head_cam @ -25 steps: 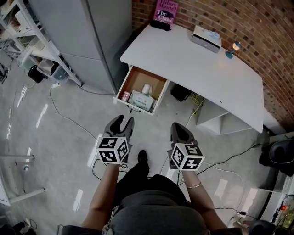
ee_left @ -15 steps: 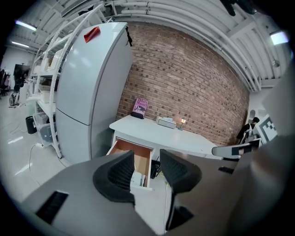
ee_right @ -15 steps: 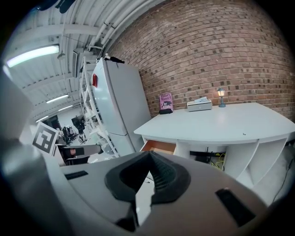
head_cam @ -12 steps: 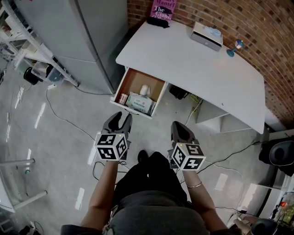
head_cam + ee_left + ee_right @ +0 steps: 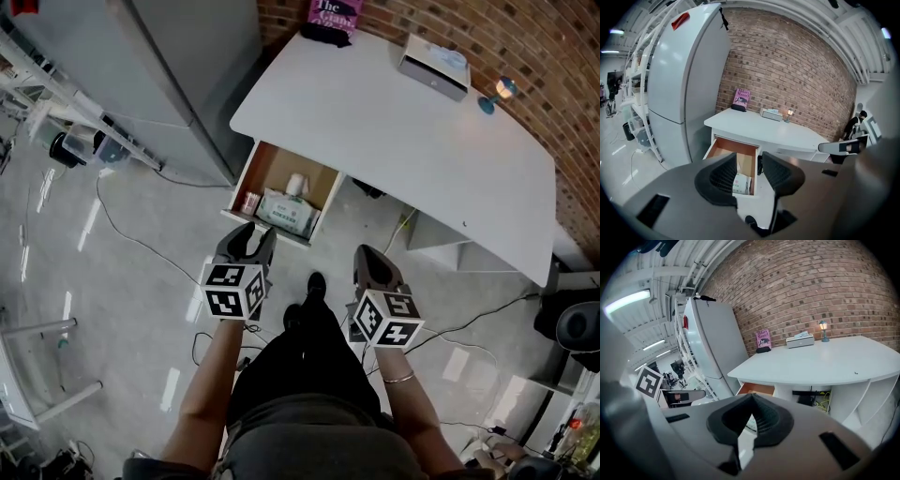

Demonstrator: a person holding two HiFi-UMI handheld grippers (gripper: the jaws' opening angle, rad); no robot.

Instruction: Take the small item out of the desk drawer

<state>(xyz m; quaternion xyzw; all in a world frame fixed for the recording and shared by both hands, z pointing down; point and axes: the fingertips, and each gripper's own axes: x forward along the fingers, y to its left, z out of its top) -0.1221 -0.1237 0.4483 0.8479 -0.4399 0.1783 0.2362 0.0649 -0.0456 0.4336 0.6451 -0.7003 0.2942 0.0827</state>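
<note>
The desk drawer (image 5: pixel 246 175) stands pulled open under the white desk (image 5: pixel 394 122). Inside lie a green-and-white packet (image 5: pixel 289 212), a small white item (image 5: pixel 298 182) behind it, and a small reddish can (image 5: pixel 250 202) at the left. My left gripper (image 5: pixel 253 233) hovers just in front of the drawer's front edge, open and empty. In the left gripper view the drawer (image 5: pixel 725 153) and the packet (image 5: pixel 740 183) show between the spread jaws of my left gripper (image 5: pixel 749 169). My right gripper (image 5: pixel 368 253) hangs lower right of the drawer, shut on nothing; its pads (image 5: pixel 761 420) meet.
A grey fridge (image 5: pixel 169 56) stands left of the desk, with a white rack (image 5: pixel 56 112) beyond it. On the desk are a pink book (image 5: pixel 335 14), a tissue box (image 5: pixel 433 64) and a small lamp (image 5: pixel 497 94). Cables (image 5: pixel 122 230) run over the floor. The person's foot (image 5: pixel 315 281) is near the drawer.
Both grippers have come closer to the open drawer as the person stepped forward. The left jaws stay open, the right stay shut.
</note>
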